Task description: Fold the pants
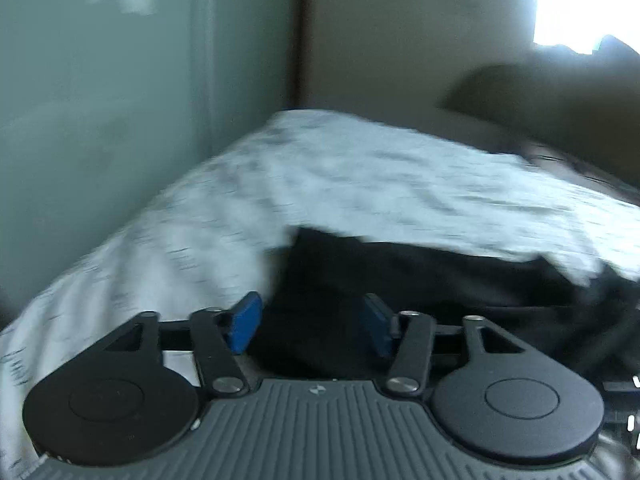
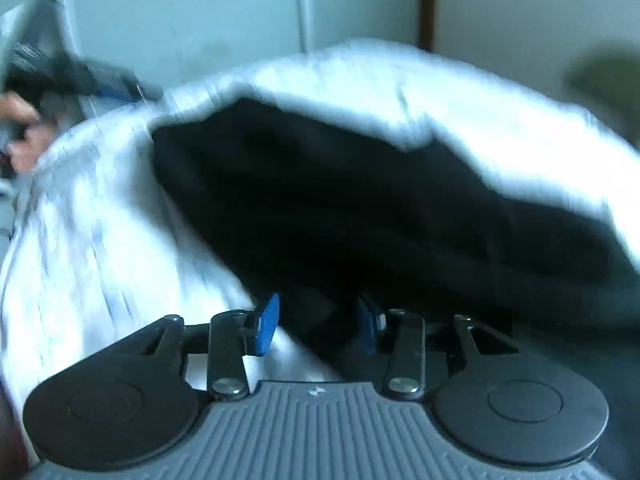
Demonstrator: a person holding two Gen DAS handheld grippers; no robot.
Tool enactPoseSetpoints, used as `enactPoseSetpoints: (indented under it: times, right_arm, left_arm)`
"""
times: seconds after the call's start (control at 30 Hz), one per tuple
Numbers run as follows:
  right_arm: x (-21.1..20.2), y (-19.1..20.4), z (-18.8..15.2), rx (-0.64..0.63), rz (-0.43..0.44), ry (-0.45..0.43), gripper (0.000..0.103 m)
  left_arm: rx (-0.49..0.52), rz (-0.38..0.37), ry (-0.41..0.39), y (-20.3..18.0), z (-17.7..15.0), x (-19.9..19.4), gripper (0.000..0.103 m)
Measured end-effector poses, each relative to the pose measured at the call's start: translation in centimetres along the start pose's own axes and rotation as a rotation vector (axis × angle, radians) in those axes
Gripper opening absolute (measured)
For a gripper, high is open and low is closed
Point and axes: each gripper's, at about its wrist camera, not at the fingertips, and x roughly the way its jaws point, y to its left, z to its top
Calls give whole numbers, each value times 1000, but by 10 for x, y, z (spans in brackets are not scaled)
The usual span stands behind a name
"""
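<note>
Black pants [image 1: 420, 280] lie on a bed with a white, grey-speckled sheet [image 1: 360, 168]. My left gripper [image 1: 312, 328] hovers over their near left part, open, its blue pads [image 1: 246, 326] wide apart with only loose dark cloth below the gap. In the right wrist view the pants [image 2: 340, 200] spread as a dark mass across the sheet [image 2: 100, 220]. My right gripper [image 2: 316, 326] is low over their near edge, open, with a fold of black cloth lying between the blue pads [image 2: 266, 326] and not pinched. Both views are motion-blurred.
A pale green wall [image 1: 100, 80] runs along the bed's left side, with a dark door frame [image 1: 300, 40] behind. An olive cushion [image 1: 540, 108] sits at the far right under a bright window [image 1: 580, 4]. A person's hand [image 2: 24, 136] shows at the left edge of the right wrist view.
</note>
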Motion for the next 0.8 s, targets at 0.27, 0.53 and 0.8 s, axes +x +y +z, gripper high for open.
enactPoseSetpoints:
  times: [0.27, 0.53, 0.8]
  right_arm:
    - [-147, -189, -57, 794, -324, -547, 63]
    - [-141, -344, -41, 1098, -420, -448, 63]
    - [-75, -365, -3, 1071, -616, -122, 53]
  left_arm:
    - [464, -427, 30, -150, -10, 14, 71]
    - [767, -457, -9, -239, -54, 46, 67]
    - [827, -512, -5, -260, -74, 69, 41]
